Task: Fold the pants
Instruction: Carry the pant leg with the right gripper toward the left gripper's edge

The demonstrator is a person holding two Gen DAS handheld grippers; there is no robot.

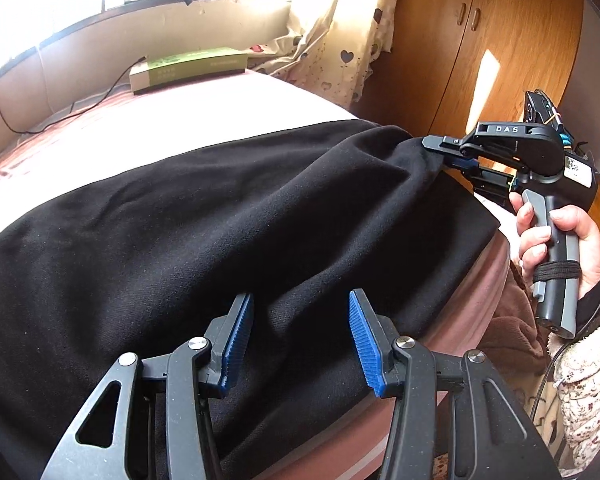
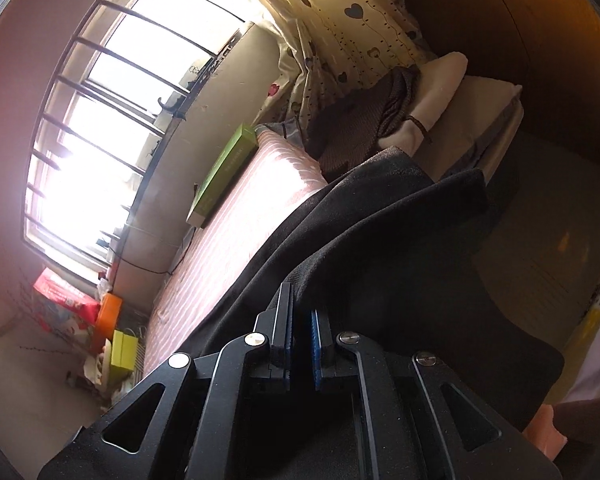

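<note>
Black pants lie spread across a bed with a pink sheet. My left gripper hovers just over the near part of the cloth, its blue pads wide apart and holding nothing. At the right edge of the bed a person's hand holds my right gripper, whose narrow jaws pinch a corner of the pants and lift the cloth into a tented ridge. In the right wrist view the right gripper shows a thin slit between its pads, with the black pants draped in front of it.
A green box lies at the far side of the bed under the barred window, with a black cable beside it. A heart-print curtain and a wooden wardrobe stand behind. Pillows and a brown blanket sit at the bed's head.
</note>
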